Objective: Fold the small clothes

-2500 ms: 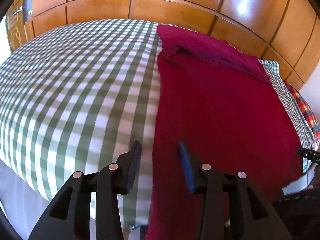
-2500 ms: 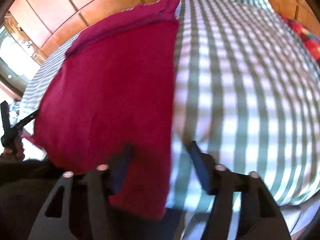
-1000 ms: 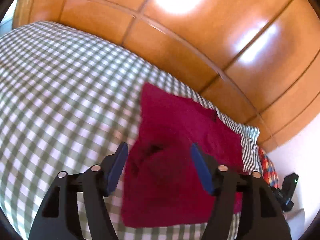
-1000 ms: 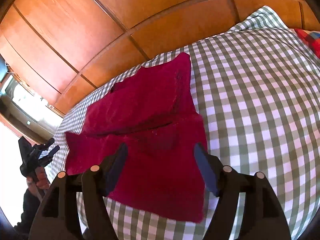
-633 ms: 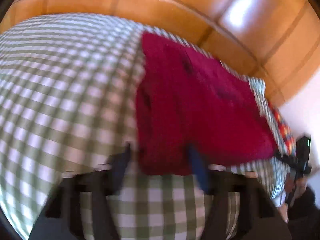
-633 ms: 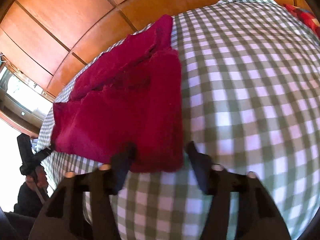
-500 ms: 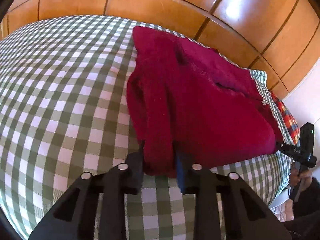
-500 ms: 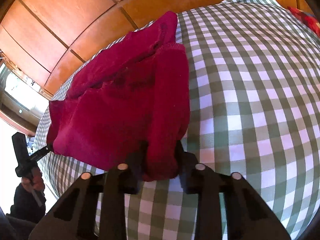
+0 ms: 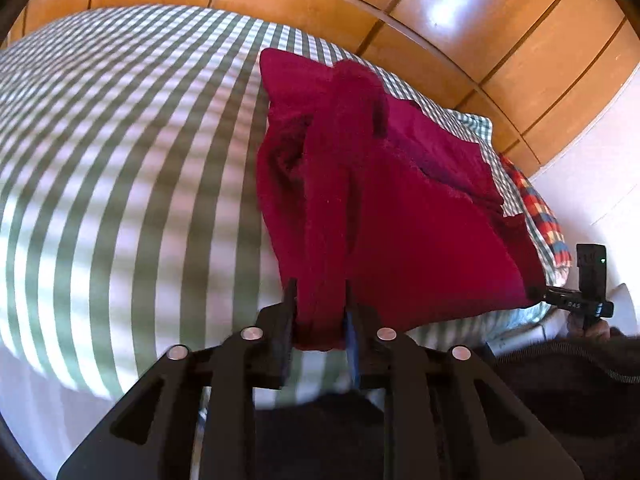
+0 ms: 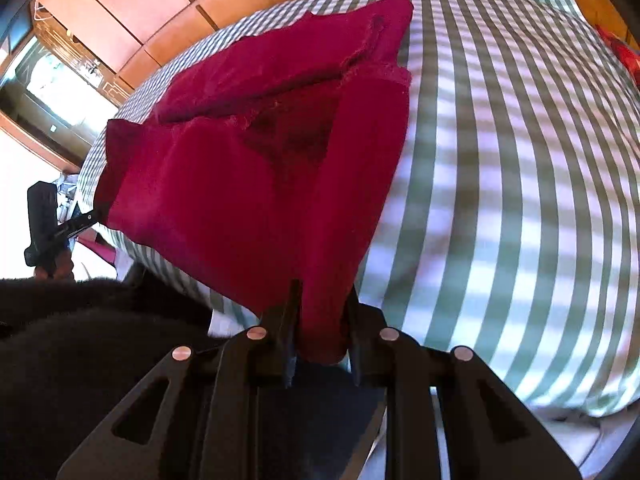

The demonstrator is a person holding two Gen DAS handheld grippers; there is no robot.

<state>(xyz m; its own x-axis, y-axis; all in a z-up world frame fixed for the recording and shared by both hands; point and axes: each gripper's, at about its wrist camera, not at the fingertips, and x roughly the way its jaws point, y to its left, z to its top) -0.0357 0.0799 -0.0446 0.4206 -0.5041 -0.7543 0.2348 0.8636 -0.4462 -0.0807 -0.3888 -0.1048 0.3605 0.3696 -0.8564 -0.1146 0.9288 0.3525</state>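
Observation:
A dark red garment (image 9: 400,200) lies partly folded on a green and white checked bed (image 9: 120,140). My left gripper (image 9: 320,320) is shut on the garment's near left corner, and the cloth is pulled taut toward the bed's front edge. My right gripper (image 10: 322,320) is shut on the near right corner of the same garment (image 10: 248,184). The far part of the garment lies folded near the headboard. Each gripper shows at the edge of the other's view: the right one (image 9: 588,292), the left one (image 10: 48,224).
A wooden panelled headboard (image 9: 400,8) runs behind the bed. A red, blue and yellow checked cloth (image 9: 540,216) lies at the bed's right edge. A dark sleeve (image 10: 80,340) fills the lower left of the right wrist view. The bed's front edge is just below both grippers.
Both grippers were open over the garment, then closed on its near corners. They have since pulled the cloth back toward the bed's front edge, stretching it.

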